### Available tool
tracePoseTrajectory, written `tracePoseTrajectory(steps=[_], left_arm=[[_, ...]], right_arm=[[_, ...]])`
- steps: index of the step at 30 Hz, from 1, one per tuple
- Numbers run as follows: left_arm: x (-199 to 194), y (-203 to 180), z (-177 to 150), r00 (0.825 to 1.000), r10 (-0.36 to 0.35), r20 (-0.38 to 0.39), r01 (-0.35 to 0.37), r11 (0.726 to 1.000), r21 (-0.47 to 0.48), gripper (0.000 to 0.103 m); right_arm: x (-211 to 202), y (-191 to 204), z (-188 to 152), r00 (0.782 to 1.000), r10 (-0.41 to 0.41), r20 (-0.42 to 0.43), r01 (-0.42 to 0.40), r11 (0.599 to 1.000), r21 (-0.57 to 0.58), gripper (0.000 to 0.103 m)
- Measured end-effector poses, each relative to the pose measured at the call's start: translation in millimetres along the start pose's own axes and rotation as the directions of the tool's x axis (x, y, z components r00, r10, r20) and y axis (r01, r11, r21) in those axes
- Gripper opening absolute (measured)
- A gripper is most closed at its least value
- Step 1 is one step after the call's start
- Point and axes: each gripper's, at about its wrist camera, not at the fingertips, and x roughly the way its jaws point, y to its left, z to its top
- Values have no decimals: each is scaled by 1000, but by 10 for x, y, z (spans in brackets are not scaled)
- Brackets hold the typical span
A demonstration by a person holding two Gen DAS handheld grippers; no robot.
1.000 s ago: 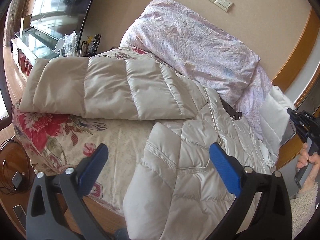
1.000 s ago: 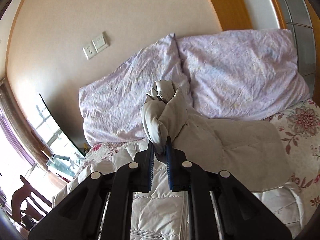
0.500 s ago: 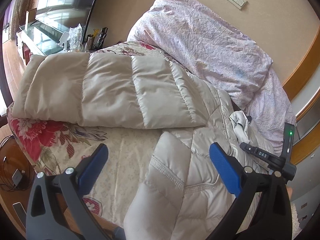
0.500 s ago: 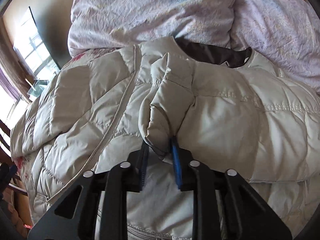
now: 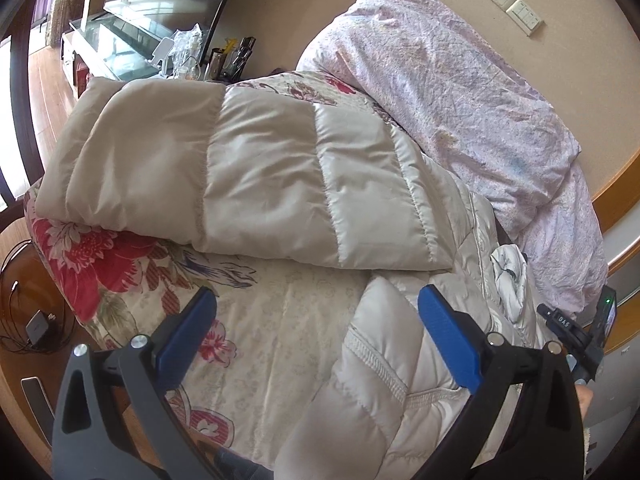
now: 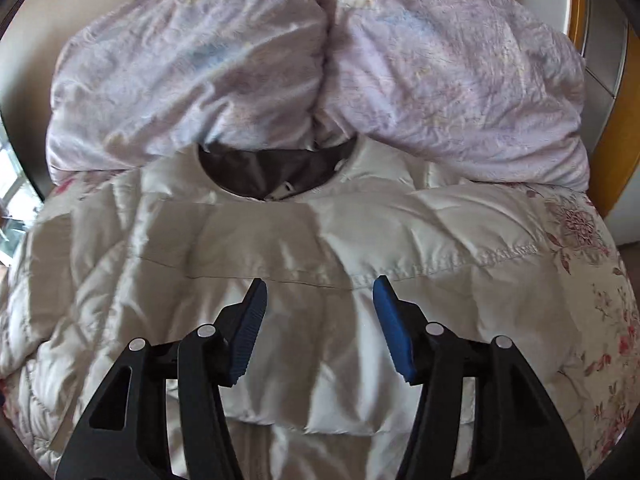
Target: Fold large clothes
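lying across the flowery bed (image 5: 248, 312) is a big puffy cream coat (image 6: 320, 248), with its dark collar up by two pale purple pillows (image 6: 440, 64). one sleeve (image 5: 224, 176) stretches out flat to the side. the right gripper (image 6: 319, 312) hangs just over the coat, its blue jaws opening with nothing pinched between them. the left gripper (image 5: 316, 344) has its jaws spread wide, empty, above the coat's lower edge.
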Motion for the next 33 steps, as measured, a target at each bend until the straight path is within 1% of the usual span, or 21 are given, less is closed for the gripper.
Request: tracePoseTrajectory(steps=[2,3,5,6,7,10,17,27,28,30,33], left_arm=[[30,49,14,1000,16,-10,-16,1000,-25,100],[46,62,21,999,31,-15,-32,999,-31,100],[71,82,36,998,56,-21,-57,998,-35,100],[84,91,43,998,66,-22,-67,997,-37,100],[98,98,51,997,77,-24,-78,996,-44,100],[139,150,84,996,82,-37,-85,993,-79,100],[224,198,138,994,101,-50,-107,986,-131,100],[275,275,281,992,126,-19,-127,970,-205,100],[277,290,299,992,127,-14,-127,968,-218,99],[274,334,338,991,136,1,-132,960,-247,94],[252,441,401,990,136,24,-122,943,-308,84]], right_arm=[[302,51,-64,993,-56,-103,53,998,-32,60],[394,96,-129,990,-87,-109,80,995,-64,61],[422,218,-203,985,-158,-65,149,981,-126,61],[427,249,-204,982,-177,-67,167,977,-136,61],[430,246,-202,980,-182,-76,170,976,-135,61],[446,205,-187,981,-169,-98,156,980,-126,62],[445,239,-210,976,-200,-85,188,973,-131,64],[434,239,-237,978,-197,-68,188,975,-118,64],[432,241,-241,978,-197,-64,189,975,-117,64],[432,235,-246,979,-196,-58,188,976,-113,64],[425,222,-256,981,-189,-50,183,977,-108,64]])
